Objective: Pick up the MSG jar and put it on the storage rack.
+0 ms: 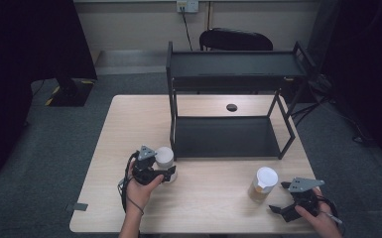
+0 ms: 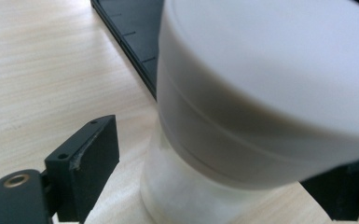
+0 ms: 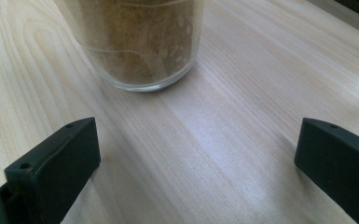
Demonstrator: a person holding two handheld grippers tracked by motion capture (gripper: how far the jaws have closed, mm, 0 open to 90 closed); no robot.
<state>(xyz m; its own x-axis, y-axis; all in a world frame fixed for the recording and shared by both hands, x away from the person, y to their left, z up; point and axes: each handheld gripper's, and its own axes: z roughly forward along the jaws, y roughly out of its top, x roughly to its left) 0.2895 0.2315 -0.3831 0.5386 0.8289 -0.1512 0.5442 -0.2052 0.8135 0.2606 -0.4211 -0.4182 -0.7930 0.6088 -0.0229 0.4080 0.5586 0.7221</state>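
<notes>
A jar with a wide white lid (image 1: pixel 164 156) stands on the table by the front left corner of the black rack. My left gripper (image 1: pixel 170 174) reaches around it from the left. In the left gripper view the jar (image 2: pixel 261 93) sits between the jaws of the left gripper (image 2: pixel 221 158); a gap shows between the left pad (image 2: pixel 91 158) and the jar's pale body, so the gripper is open. A glass jar of brown powder (image 1: pixel 264 184) with a white lid stands at the front right. My right gripper (image 1: pixel 279 208) rests open just right of it, with only bare wood before it (image 3: pixel 200 140) and the powder jar (image 3: pixel 140 42) farther ahead.
A black two-tier rack (image 1: pixel 228 136) fills the back middle of the light wooden table (image 1: pixel 203 208); its lower tray edge (image 2: pixel 130 32) lies just behind the white-lidded jar. A cable hole (image 1: pixel 231 107) sits behind the rack. A dark chair (image 1: pixel 235 38) stands beyond the table.
</notes>
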